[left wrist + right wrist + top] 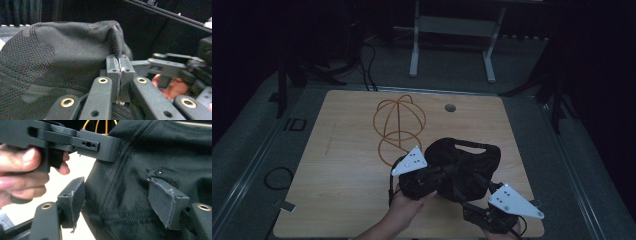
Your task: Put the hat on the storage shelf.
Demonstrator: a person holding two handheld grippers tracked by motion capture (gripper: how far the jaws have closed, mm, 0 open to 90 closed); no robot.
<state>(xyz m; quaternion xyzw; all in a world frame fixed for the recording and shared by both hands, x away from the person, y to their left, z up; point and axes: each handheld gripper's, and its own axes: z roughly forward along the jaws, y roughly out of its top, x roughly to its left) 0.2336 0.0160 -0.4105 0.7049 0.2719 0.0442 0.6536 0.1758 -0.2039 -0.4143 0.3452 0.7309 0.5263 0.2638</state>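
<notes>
Black cap (464,167) near front of wooden surface (337,165), beside orange wire stand (396,125). Left tool (119,72) pinched tight on cap fabric. Right tool (117,202) spread wide around cap, not gripping.

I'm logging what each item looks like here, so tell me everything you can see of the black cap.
The black cap is soft dark fabric with perforated mesh panels and stitched seams, lying crumpled on the wooden table just in front of the orange wire stand. The left tool is shut on a pinched fold of its cloth. The right tool is open, its jaws either side of the fabric.
</notes>
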